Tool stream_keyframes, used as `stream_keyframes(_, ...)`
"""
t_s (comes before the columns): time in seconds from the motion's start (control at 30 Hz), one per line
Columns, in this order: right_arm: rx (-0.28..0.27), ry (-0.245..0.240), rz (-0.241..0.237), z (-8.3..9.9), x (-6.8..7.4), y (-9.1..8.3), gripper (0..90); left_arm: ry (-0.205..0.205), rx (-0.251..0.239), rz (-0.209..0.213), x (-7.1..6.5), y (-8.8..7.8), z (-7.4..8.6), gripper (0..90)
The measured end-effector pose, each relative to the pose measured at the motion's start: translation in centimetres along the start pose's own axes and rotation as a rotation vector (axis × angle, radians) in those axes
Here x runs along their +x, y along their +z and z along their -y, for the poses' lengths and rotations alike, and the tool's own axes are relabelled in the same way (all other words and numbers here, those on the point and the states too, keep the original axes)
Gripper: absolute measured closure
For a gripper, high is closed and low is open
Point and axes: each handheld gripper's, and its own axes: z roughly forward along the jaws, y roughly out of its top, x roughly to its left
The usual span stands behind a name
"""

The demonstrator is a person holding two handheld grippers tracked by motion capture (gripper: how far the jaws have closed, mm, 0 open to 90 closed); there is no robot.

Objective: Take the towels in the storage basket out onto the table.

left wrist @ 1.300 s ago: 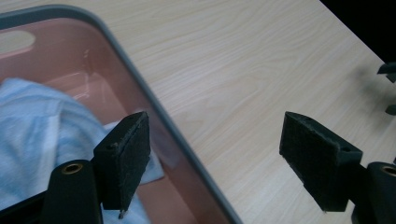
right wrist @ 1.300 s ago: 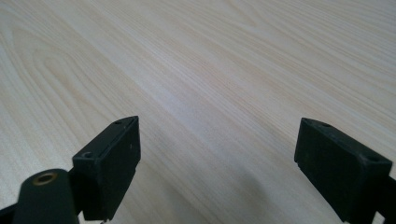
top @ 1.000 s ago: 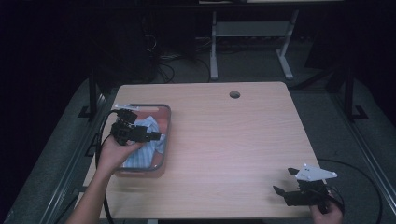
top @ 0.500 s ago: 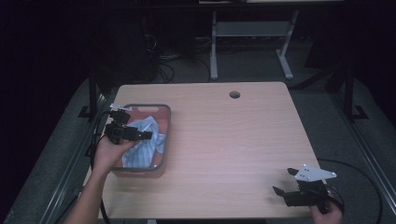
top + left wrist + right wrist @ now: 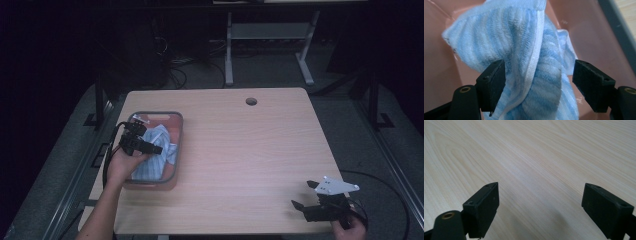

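1. The blue-and-white striped towel point(image 5: 159, 150) is seen bunched inside the pink tub point(image 5: 176, 131), which stands at the left side of the table point(image 5: 250, 150), at about 9 o'clock from the table's middle in the high view.
2. The left gripper point(image 5: 156, 149) is held low over the tub, its jaws pointed toward 3 o'clock in the high view.
3. In the left gripper view a raised fold of the towel point(image 5: 536, 65) stands between the two black pads. The fold's ridge and white hem run from about 12 to 6 o'clock, across the gap.
4. The left jaws are spread wide and have just been closing a little. The 9 o'clock pad point(image 5: 492, 82) is touching or nearly touching the cloth; a gap is seen at the 3 o'clock pad. No pinch is judged yet.
5. The right gripper point(image 5: 303, 195) is rested near the table's right front corner, well apart from the tub, jaws spread over bare wood point(image 5: 529, 170).
6. The left hand is by far the nearer; closing on the fold is judged the step in hand.
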Motion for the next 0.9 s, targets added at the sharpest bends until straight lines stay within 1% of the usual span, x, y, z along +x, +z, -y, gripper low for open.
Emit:
stream_keyframes(0.13, -0.002, -0.003, 0.000, -0.1, 0.0, 0.0, 13.8, 0.021, 0.073, -0.020, -0.5, 1.3, -0.2, 29.5)
stream_keyframes(0.17, -0.003, -0.002, 0.000, -0.1, 0.0, 0.0, 13.8, 0.037, 0.092, -0.034, -0.6, 1.6, -0.3, 30.5)
stream_keyframes(0.2, -0.004, -0.002, 0.000, -0.1, 0.1, 0.1, 13.8, 0.043, 0.108, -0.047, -0.8, 1.9, -0.3, 31.2)
stream_keyframes(0.27, 0.001, -0.007, -0.002, 0.0, 0.1, 0.1, 13.8, 0.035, 0.128, -0.064, -0.9, 2.4, -0.4, 33.0)
stream_keyframes(0.3, 0.001, -0.006, -0.001, -0.1, 0.1, 0.2, 13.8, 0.040, 0.139, -0.072, -1.0, 2.5, -0.4, 34.5)
stream_keyframes(0.37, 0.004, -0.007, -0.003, -0.1, 0.1, 0.2, 13.8, 0.045, 0.161, -0.073, -0.9, 2.8, -0.4, 36.7)
stream_keyframes(0.4, 0.004, -0.007, -0.002, -0.1, 0.1, 0.2, 13.8, 0.051, 0.178, -0.073, -0.9, 2.9, -0.3, 39.7)
stream_keyframes(0.43, 0.001, -0.007, -0.001, -0.1, 0.2, 0.2, 13.8, 0.056, 0.183, -0.071, -0.9, 3.0, -0.3, 43.7)
stream_keyframes(0.53, 0.002, -0.008, -0.004, -0.1, 0.2, 0.3, 13.8, 0.061, 0.192, -0.074, -0.9, 3.2, -0.2, 48.9)
stream_keyframes(0.57, 0.007, -0.015, -0.003, -0.1, 0.2, 0.3, 13.8, 0.061, 0.189, -0.074, -0.9, 3.2, -0.2, 50.3)
stream_keyframes(0.63, 0.006, -0.007, 0.003, -0.1, 0.1, 0.2, 13.8, 0.061, 0.182, -0.079, -1.1, 3.3, 0.0, 53.0)
stream_keyframes(0.7, -0.002, -0.001, 0.006, 0.0, 0.0, 0.1, 13.8, 0.076, 0.184, -0.078, -1.2, 3.3, 0.0, 55.0)
stream_keyframes(0.77, -0.001, 0.003, 0.009, 0.0, 0.0, 0.0, 13.8, 0.078, 0.187, -0.076, -1.1, 3.3, 0.0, 56.1)
stream_keyframes(0.9, 0.001, 0.005, 0.009, 0.0, 0.2, 0.0, 13.8, 0.068, 0.191, -0.070, -1.0, 3.4, 0.0, 57.7)
